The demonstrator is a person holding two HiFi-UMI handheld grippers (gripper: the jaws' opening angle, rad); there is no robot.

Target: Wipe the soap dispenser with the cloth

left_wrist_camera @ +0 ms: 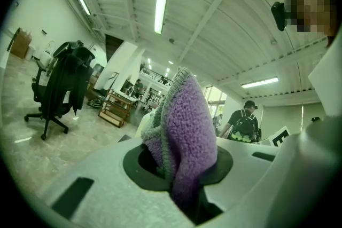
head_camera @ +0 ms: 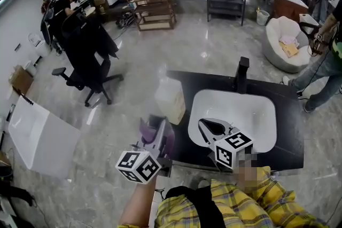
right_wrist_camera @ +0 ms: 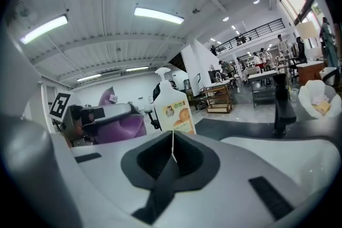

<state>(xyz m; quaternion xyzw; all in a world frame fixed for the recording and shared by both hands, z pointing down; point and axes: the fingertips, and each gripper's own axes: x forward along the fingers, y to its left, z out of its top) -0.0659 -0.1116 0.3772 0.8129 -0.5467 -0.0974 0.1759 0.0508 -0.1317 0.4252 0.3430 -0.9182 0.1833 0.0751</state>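
Carrying the cloth up to the bottle is, we judge, the step in hand. In the head view, our left claw [head_camera: 158,133] pinches the purple cloth [head_camera: 151,131] just beside the near-left corner of the black bench [head_camera: 291,115]. The soap dispenser [head_camera: 170,100] stands upright at the bench's left edge, beside the white sink [head_camera: 267,115], a little ahead of the cloth and apart from it. Our right claw [head_camera: 212,128] hovers over the sink's near rim.

In the left gripper view, the cloth rises in a folded bunch from between the jaws, which clamp its lower end.

In the right gripper view, the jaws are pressed together with nothing between them. The dispenser stands straight ahead, label facing us, with the left claw and cloth off to its left.

No wiping has begun, we judge. The next move calls for pressing the cloth against the bottle's side, likely while the right claw steadies it, since a light bottle near an edge could tip.
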